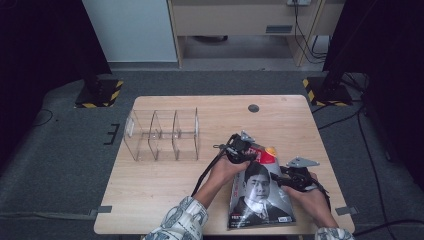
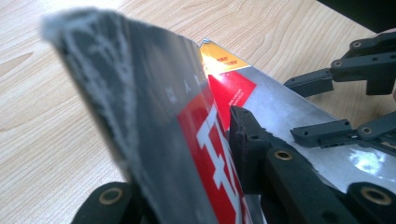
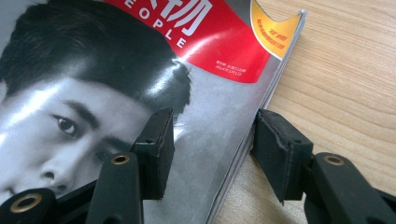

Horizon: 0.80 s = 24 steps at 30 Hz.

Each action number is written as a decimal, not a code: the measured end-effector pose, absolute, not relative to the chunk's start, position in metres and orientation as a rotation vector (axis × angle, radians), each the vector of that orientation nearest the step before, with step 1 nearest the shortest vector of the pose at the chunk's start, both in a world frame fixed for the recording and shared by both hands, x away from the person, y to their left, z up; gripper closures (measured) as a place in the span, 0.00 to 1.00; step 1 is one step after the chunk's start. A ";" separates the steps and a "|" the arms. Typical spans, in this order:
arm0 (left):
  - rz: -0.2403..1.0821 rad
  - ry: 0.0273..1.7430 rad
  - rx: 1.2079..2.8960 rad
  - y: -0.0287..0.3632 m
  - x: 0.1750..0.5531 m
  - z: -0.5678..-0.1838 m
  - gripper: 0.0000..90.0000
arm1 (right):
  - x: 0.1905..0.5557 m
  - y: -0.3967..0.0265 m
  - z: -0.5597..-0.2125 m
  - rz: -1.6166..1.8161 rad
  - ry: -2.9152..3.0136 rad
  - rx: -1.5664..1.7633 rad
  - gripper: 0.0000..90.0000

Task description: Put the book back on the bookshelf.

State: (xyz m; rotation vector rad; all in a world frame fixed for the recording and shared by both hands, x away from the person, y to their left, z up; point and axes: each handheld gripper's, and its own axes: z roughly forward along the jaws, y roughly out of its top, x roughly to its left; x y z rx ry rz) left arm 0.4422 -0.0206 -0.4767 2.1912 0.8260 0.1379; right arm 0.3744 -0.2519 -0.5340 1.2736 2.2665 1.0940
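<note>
A magazine [image 1: 260, 195] with a face and a red title block on its cover lies at the table's near right. My left gripper [image 1: 240, 150] is shut on its far left corner, and the left gripper view shows that corner [image 2: 159, 116] lifted and pinched between the jaws [image 2: 187, 177]. At the magazine's right edge [image 3: 243, 140], my right gripper [image 1: 291, 178] is open [image 3: 217, 149]. One pad [image 3: 159, 144] is over the cover and the other pad [image 3: 280, 149] is over the bare wood beside it. The right gripper's jaws [image 2: 341, 100] also appear in the left gripper view.
A clear acrylic divider rack [image 1: 162, 134] with several slots stands on the wooden table [image 1: 165, 185] at the left, apart from the magazine. A round cable grommet [image 1: 253, 108] sits near the far edge. Black stands and cables ring the table on the floor.
</note>
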 end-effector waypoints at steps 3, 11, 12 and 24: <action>0.133 0.831 2.186 -0.020 0.444 -0.478 0.89 | 0.375 -0.252 -0.534 1.094 2.270 1.273 0.54; 0.128 0.830 2.171 -0.018 0.445 -0.476 0.91 | 0.376 -0.252 -0.534 1.087 2.257 1.292 0.51; 0.128 0.830 2.171 -0.018 0.445 -0.476 0.92 | 0.376 -0.252 -0.534 1.087 2.257 1.292 0.51; 0.105 0.829 2.105 -0.014 0.444 -0.467 0.93 | 0.376 -0.265 -0.524 1.134 2.157 1.361 0.46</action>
